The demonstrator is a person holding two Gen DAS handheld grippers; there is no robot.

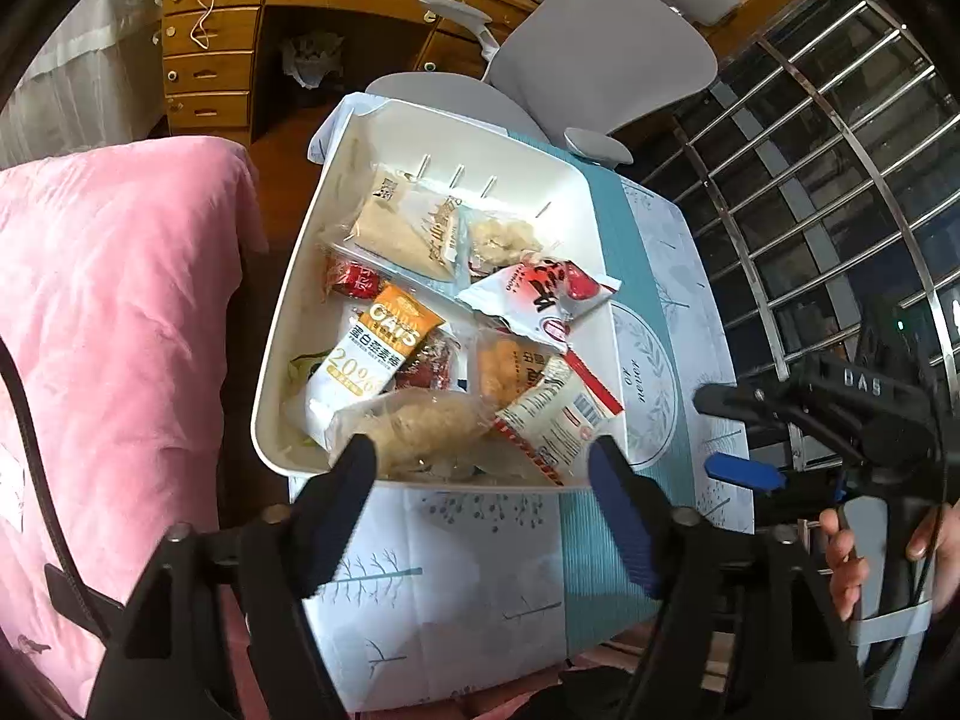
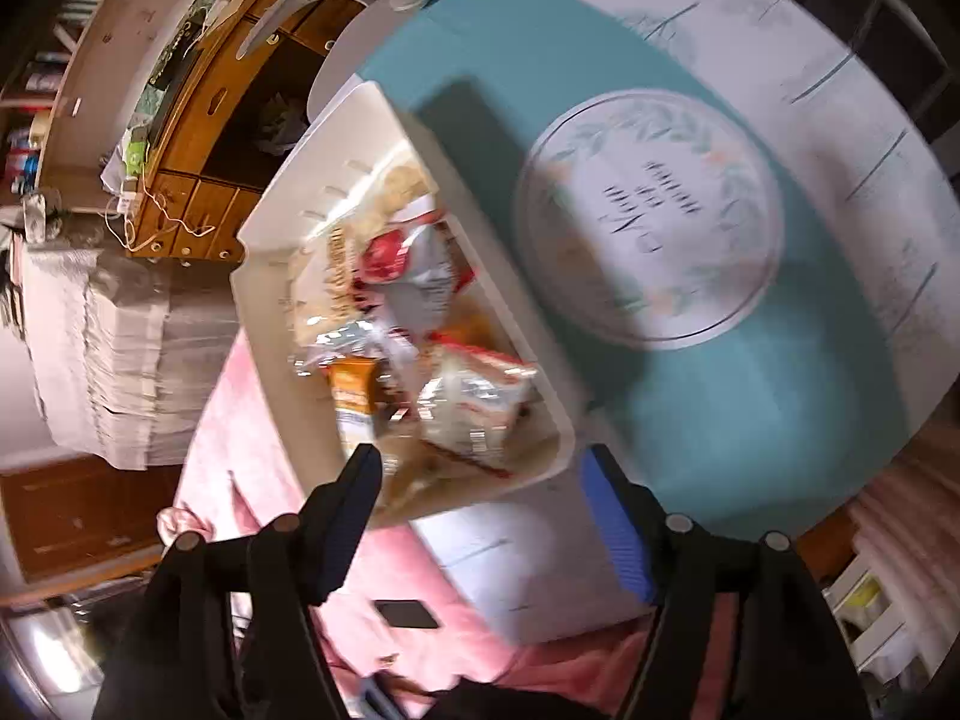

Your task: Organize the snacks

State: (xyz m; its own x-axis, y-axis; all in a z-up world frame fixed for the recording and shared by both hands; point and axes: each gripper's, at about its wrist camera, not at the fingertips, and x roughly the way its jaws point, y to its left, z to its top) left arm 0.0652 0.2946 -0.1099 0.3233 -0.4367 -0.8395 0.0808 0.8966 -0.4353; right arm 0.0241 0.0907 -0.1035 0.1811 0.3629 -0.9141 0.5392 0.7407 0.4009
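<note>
A white plastic basket stands on the left part of a table with a teal and white cloth. It is filled with several snack packets: an orange oats bar, a white and red packet, a clear bag with a puffed rice cake and a barcode packet. My left gripper hangs open above the basket's near rim, with nothing gripped. My right gripper is open at the right over the cloth, held by a hand. In the blurred right wrist view the right gripper is open above the basket.
A pink quilt lies left of the table, close against the basket. A grey office chair and a wooden desk stand behind. A metal window grille runs along the right. A small black flat object lies on the quilt.
</note>
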